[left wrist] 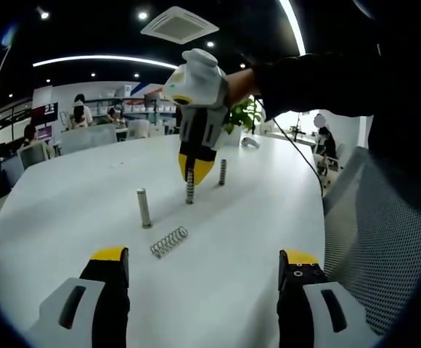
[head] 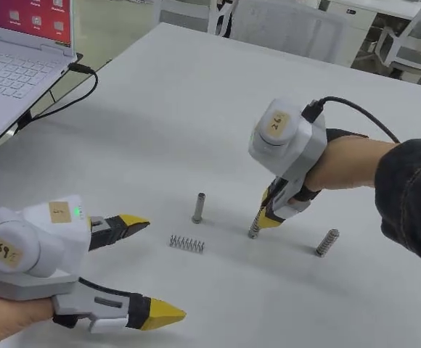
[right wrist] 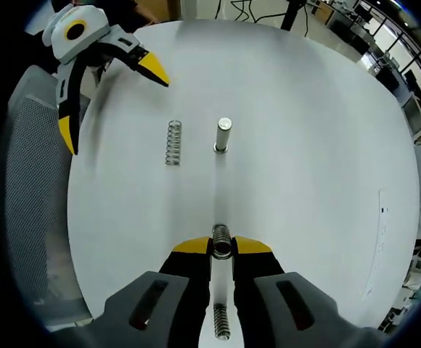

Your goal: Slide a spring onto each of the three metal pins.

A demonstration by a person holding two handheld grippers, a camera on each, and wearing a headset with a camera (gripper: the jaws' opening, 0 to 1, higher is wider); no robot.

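Note:
My right gripper (head: 267, 217) is shut on a spring (head: 255, 227) that stands around the middle pin; its yellow tips (right wrist: 222, 246) pinch the spring's top (right wrist: 222, 241). A bare metal pin (head: 198, 208) stands upright to the left of it. In front of that pin a loose spring (head: 186, 243) lies flat on the white table (head: 196, 109). To the right, a third pin wears a spring (head: 327, 242). My left gripper (head: 152, 268) hovers open at the near left, holding nothing. Its own view shows the bare pin (left wrist: 144, 208), the loose spring (left wrist: 169, 241) and the right gripper (left wrist: 196, 165).
An open laptop (head: 14, 43) sits at the far left corner, and its black cable (head: 72, 90) trails over the table edge. Office chairs (head: 290, 29) stand beyond the far edge. A mesh chair (left wrist: 385, 239) is close on the near side.

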